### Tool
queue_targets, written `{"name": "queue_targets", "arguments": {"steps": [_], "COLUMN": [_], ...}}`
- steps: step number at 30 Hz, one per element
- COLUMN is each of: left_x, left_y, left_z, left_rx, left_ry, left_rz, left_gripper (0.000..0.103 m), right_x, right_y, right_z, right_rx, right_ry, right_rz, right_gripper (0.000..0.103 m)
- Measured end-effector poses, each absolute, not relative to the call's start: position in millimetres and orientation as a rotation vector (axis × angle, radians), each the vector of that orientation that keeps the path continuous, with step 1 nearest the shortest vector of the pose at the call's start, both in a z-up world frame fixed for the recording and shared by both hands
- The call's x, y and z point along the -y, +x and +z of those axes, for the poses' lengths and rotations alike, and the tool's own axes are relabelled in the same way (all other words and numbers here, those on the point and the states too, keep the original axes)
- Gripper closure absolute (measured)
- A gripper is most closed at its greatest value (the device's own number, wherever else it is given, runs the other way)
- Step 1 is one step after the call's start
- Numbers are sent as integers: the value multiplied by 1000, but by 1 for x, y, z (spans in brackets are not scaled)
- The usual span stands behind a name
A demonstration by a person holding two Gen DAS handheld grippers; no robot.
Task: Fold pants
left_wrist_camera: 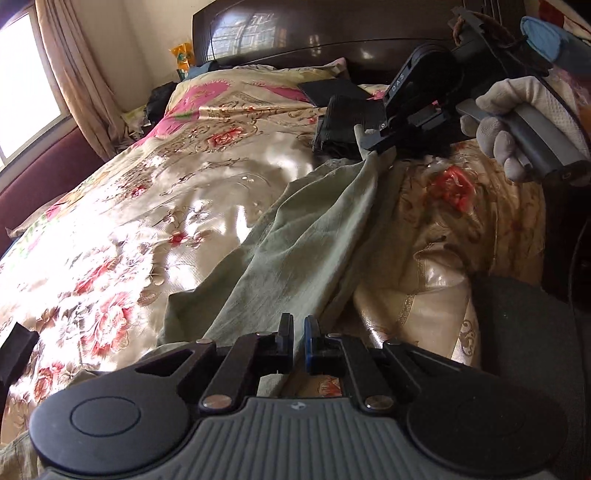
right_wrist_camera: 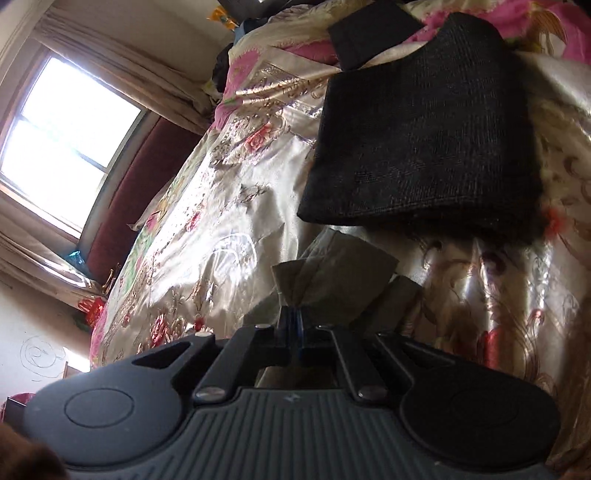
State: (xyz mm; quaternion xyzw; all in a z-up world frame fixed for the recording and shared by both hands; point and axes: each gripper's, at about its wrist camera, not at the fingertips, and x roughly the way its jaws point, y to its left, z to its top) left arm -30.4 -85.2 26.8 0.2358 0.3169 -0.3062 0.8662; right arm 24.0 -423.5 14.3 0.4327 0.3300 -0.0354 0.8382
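Note:
Pale green pants [left_wrist_camera: 295, 236] lie stretched across a floral satin bedspread [left_wrist_camera: 147, 206]. My left gripper [left_wrist_camera: 299, 326] is shut on the near edge of the pants. My right gripper [left_wrist_camera: 373, 146] shows in the left wrist view, held by a gloved hand [left_wrist_camera: 495, 122], pinching the far corner of the pants and lifting it. In the right wrist view my right gripper [right_wrist_camera: 291, 314] is shut on a bunched corner of the green pants [right_wrist_camera: 332, 273], just above the bedspread [right_wrist_camera: 207, 236].
A folded black garment [right_wrist_camera: 424, 140] lies on the bed just beyond the right gripper, and also shows in the left wrist view [left_wrist_camera: 347, 122]. A second black piece [right_wrist_camera: 369, 33] lies behind it. A dark headboard [left_wrist_camera: 332, 33] is at the back; a window [left_wrist_camera: 26, 85] and curtain stand left.

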Motion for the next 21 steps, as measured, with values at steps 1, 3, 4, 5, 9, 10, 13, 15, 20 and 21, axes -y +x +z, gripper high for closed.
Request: {"name": "queue_targets", "arguments": {"steps": [1, 3, 4, 5, 9, 10, 13, 15, 20, 21], "left_x": [84, 78, 74, 69, 41, 31, 11, 6, 40, 50], "left_y": [-28, -17, -10, -3, 19, 22, 12, 1, -8, -11], "left_z": [29, 35, 40, 47, 91, 104, 129, 129, 58, 40], "left_rx": [-666, -671, -667, -654, -555, -523, -423, -384, -586, -635], "left_ry": [488, 471, 464, 460, 420, 402, 378, 366, 377, 395], "left_rz": [-637, -616, -601, -577, -459, -429, -364, -358, -491, -535], "left_gripper": [81, 81, 81, 81, 81, 81, 81, 81, 80, 80], "right_x": [423, 419, 416, 411, 378, 369, 361, 363, 405, 415], "right_y": [27, 41, 51, 64, 108, 109, 95, 71, 34, 30], "right_z": [17, 28, 35, 45, 106, 125, 159, 162, 68, 42], "right_rx": [-689, -666, -655, -643, -545, -493, -372, -317, -505, -563], "right_ry": [917, 912, 913, 912, 877, 879, 876, 856, 873, 877], "right_rz": [-63, -28, -6, 22, 173, 229, 317, 326, 25, -51], "right_gripper": [100, 100, 100, 100, 100, 100, 100, 100, 99, 99]}}
